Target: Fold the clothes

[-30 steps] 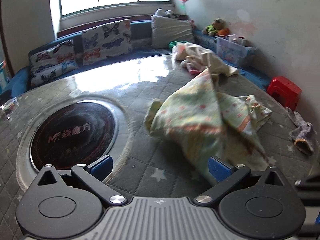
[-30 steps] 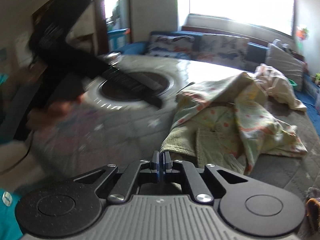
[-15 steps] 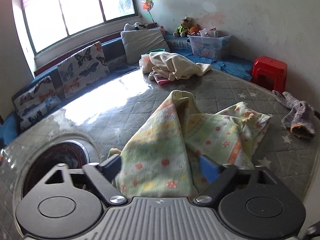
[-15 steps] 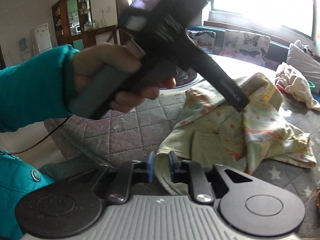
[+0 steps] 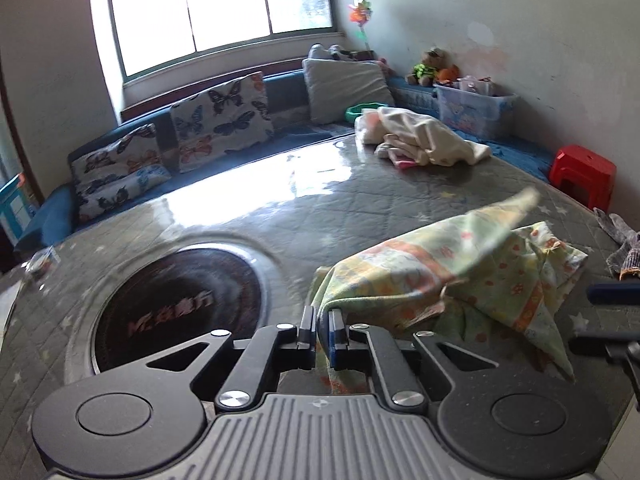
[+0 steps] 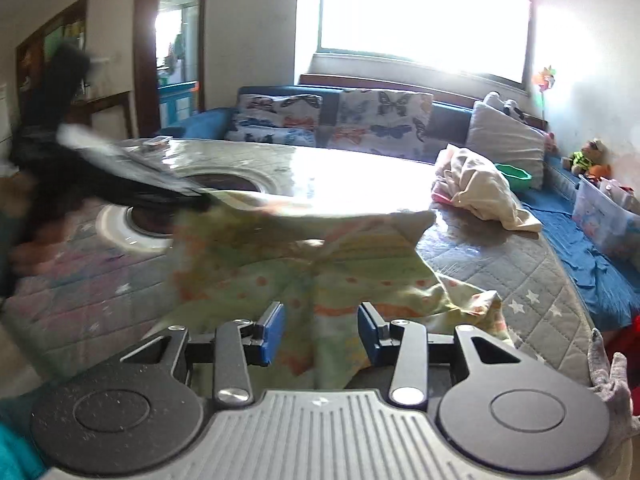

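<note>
A pale green garment (image 5: 460,268) printed with orange and red motifs is shown crumpled on the near right part of a round quilted table (image 5: 360,208), beside the dark circular inset (image 5: 180,308) toward the near left. One edge of the garment is pinched between the closed blue pads of the left gripper (image 5: 322,330), whose jaws have just been closing, and is drawn up from the table into a raised fold. The right gripper (image 6: 320,330) is seen with its jaws parted to roughly half width, having just been opening; cloth lies between the pads (image 6: 274,328), but whether it is touched cannot be told. Both grippers are angled downward toward the table. In the right wrist view the left gripper appears as a blurred dark shape at the garment's far left corner. A cream pile of clothes (image 5: 424,140) lies at the table's far edge, well apart.
</note>
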Available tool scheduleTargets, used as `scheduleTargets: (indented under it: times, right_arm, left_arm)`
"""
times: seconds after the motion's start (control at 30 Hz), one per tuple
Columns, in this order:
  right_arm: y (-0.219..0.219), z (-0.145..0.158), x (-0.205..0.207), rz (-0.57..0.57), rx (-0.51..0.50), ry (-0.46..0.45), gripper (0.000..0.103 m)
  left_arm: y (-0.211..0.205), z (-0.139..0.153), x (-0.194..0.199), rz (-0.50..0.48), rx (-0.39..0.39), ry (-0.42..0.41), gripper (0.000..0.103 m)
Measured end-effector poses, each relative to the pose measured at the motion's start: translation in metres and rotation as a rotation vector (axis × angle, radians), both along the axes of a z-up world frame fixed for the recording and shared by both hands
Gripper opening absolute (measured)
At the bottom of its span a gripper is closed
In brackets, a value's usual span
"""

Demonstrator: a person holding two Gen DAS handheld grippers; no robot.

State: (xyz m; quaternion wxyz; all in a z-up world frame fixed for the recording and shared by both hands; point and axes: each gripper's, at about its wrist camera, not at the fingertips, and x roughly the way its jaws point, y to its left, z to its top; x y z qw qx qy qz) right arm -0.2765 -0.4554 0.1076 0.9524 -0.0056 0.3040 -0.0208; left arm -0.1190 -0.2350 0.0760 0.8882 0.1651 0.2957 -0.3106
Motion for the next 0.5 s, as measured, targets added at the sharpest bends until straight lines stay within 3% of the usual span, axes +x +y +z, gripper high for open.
scheduleTargets:
  times: [0.23, 0.5]
  right_arm:
    - [0.010, -0.018, 0.030, 0.048, 0.117, 0.014, 0.046]
    - [0.023, -0.017, 0.054, 0.085, 0.137, 0.019, 0.046]
  left_arm:
    - [0.067, -0.012, -0.004, 0.076, 0.008, 0.054, 0.006]
    - [0.120, -0.029, -0.003, 0.170, 0.041, 0.091, 0.006]
